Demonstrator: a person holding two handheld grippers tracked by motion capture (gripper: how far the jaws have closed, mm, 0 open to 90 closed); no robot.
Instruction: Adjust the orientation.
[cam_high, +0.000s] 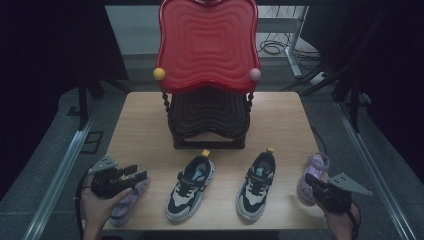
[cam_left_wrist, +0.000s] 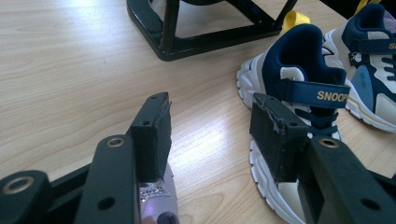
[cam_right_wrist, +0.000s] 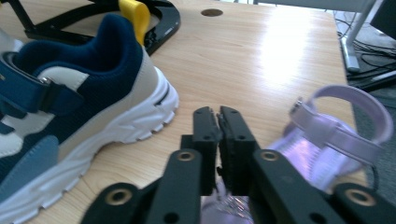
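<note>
Two lilac sandals lie at the table's front corners: the left sandal (cam_high: 125, 202) and the right sandal (cam_high: 314, 170). Between them stand two navy and white sneakers (cam_high: 191, 187) (cam_high: 256, 185). My left gripper (cam_high: 137, 173) hovers over the left sandal with its jaws wide open. In the left gripper view (cam_left_wrist: 210, 105) nothing is between the pads, and the sandal (cam_left_wrist: 156, 200) peeks out under the left jaw. My right gripper (cam_high: 309, 181) sits at the right sandal's front end. Its jaws (cam_right_wrist: 212, 112) are shut, the sandal (cam_right_wrist: 341, 130) lies just under and beside them, and I see nothing between the pads.
A two-tier shoe rack (cam_high: 209, 45) with a red top tray and a black lower tray stands at the back middle of the wooden table (cam_high: 280, 120). Its black base (cam_left_wrist: 205, 39) is close behind the sneakers. Cables and a stand lie on the floor beyond.
</note>
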